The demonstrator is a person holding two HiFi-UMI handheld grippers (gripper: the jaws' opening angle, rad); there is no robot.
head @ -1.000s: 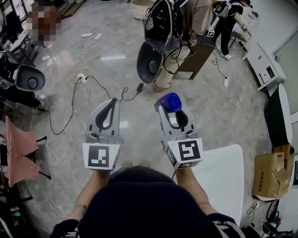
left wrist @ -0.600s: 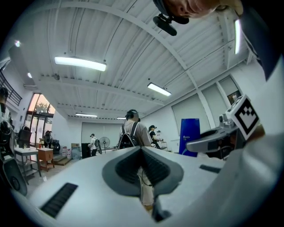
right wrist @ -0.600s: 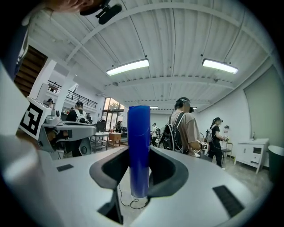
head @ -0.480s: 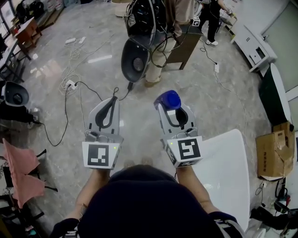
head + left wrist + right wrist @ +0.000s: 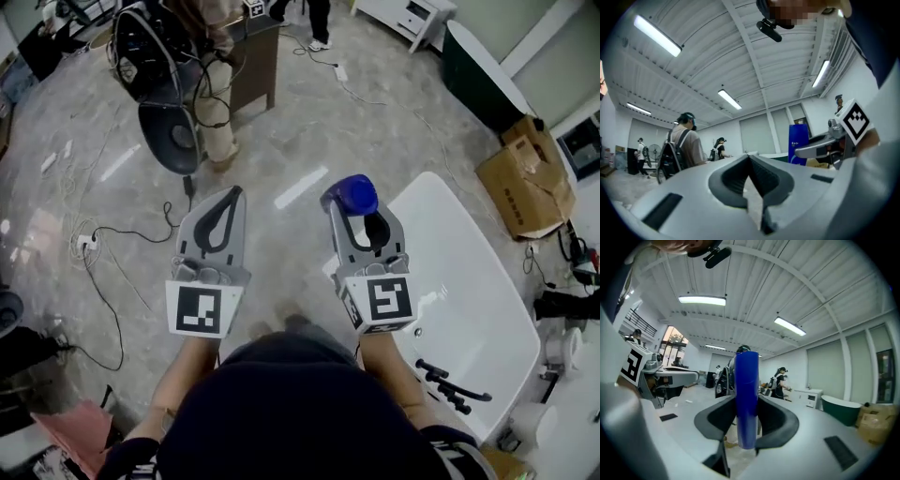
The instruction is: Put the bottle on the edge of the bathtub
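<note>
A blue bottle (image 5: 354, 195) stands upright between the jaws of my right gripper (image 5: 360, 212), which is shut on it. In the right gripper view the bottle (image 5: 746, 394) fills the gap between the dark pads (image 5: 774, 417). The white bathtub (image 5: 433, 187) lies on the floor just right of and below that gripper, with its near rim under the bottle. My left gripper (image 5: 228, 199) hovers over the marble floor to the left, jaws together with nothing in them; in its own view the left gripper (image 5: 750, 161) shows its pads meeting.
A person with a backpack (image 5: 202, 56) stands by a black chair (image 5: 173, 136) at the back left. Cables (image 5: 103, 246) trail over the floor on the left. A dark green tub (image 5: 483, 80) and a cardboard box (image 5: 530, 178) sit at the back right. A black faucet (image 5: 452, 384) lies on the bathtub's near end.
The view has swung to the right: the white bathtub now lies closer and beside the right gripper. Both grippers keep their places side by side, and the bottle stays held.
</note>
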